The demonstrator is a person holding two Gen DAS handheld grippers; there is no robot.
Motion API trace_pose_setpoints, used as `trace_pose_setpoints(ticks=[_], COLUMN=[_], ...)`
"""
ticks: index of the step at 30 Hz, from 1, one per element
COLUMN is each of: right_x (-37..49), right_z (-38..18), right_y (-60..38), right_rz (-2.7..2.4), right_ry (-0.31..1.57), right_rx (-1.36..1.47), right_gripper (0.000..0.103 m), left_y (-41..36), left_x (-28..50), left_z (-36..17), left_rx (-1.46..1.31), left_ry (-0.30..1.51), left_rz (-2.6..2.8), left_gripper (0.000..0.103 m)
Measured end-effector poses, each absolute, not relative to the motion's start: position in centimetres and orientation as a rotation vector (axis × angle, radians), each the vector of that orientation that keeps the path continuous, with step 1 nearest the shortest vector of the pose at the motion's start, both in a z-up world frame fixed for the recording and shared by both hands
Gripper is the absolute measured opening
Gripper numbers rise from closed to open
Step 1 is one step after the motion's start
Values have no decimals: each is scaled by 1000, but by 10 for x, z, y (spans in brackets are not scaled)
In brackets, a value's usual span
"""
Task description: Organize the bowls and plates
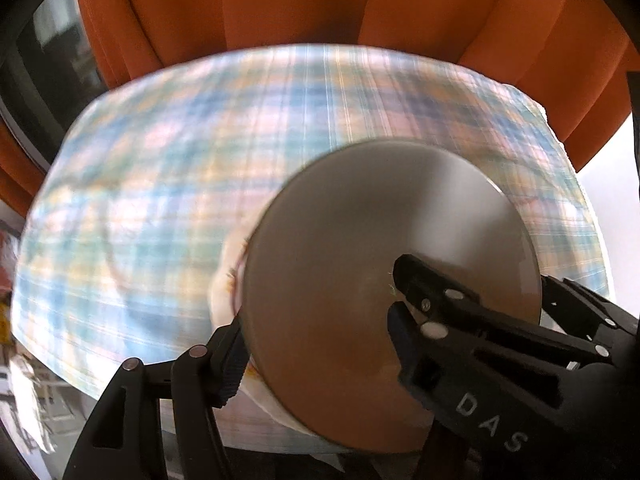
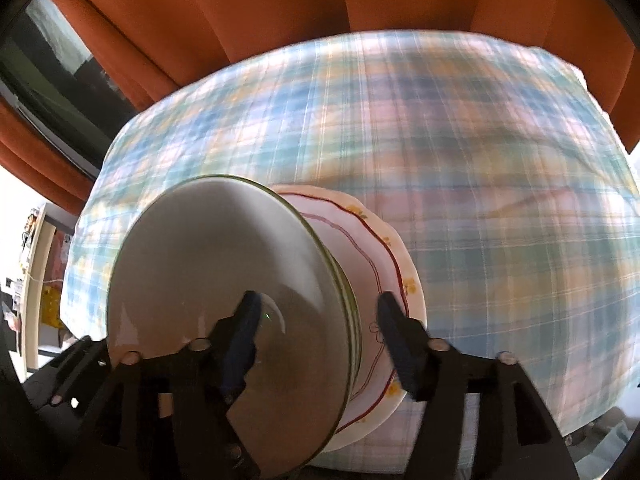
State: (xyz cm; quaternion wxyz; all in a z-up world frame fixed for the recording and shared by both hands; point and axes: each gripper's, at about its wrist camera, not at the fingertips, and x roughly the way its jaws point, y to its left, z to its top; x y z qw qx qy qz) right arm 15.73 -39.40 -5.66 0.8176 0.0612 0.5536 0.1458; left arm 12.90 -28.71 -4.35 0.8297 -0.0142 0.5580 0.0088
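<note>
Fingers of both the left gripper (image 1: 316, 340) and right gripper (image 2: 320, 340) are clamping the plate stack (image 2: 248, 300) above the plaid tablecloth (image 2: 460, 160); probably lifted, so keeping it level is mattering.

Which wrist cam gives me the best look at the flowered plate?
Right wrist: the flowered plate shows its red wavy line and yellow flowers beside the green-rimmed plate. In the left wrist view, only a blurred sliver peeks from behind the green-rimmed plate.

A home: plaid tablecloth (image 2: 460, 152), orange curtains (image 2: 248, 4), window (image 2: 52, 52).
</note>
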Motion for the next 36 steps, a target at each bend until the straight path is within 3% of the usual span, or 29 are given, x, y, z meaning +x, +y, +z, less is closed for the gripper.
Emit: trace_pose_setpoints(ticks=[12, 14, 19, 36], right_x=[122, 113, 81, 10], right_z=[-4, 5, 23, -23], right_y=[-384, -379, -356, -257], right_rz=[72, 41, 16, 47], right_ry=[906, 871, 769, 731], right_rx=[82, 81, 72, 80], right_gripper=[74, 74, 85, 86], left_y=[-254, -241, -196, -85], left_x=[107, 102, 83, 16], left_z=[-5, 0, 7, -35], left_rx=[26, 16, 26, 96], left_ry=[949, 924, 846, 763], left_rz=[-43, -43, 4, 48], left_gripper=[80, 88, 90, 91])
